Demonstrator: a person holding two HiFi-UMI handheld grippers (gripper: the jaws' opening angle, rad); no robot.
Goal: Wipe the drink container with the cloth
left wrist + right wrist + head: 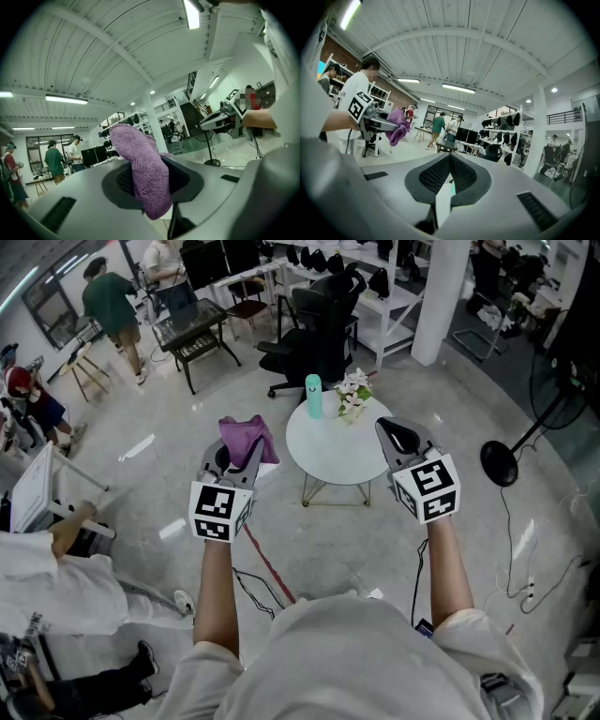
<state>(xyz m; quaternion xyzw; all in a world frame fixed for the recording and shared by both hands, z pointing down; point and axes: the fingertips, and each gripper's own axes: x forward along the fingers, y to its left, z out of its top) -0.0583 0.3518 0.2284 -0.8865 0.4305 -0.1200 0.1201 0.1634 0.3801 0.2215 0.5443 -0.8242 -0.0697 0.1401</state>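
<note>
Holding the cloth clamped, the left gripper hangs left of the tabletop; the right gripper, closed and empty, hovers over its right edge. The drink container stands at its far edge, apparently untouched: all wiping is left.

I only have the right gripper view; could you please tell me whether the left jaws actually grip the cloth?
Observer: Yes; in the left gripper view the left gripper has its jaws shut on the cloth.
Operator: Thank you. Where is the bottle?
Observer: In the head view the bottle stands upright at the far edge of the table, beside flowers.
Operator: Is either gripper touching it?
Observer: No; the left gripper and the right gripper are both short of it, on the near side.
</note>
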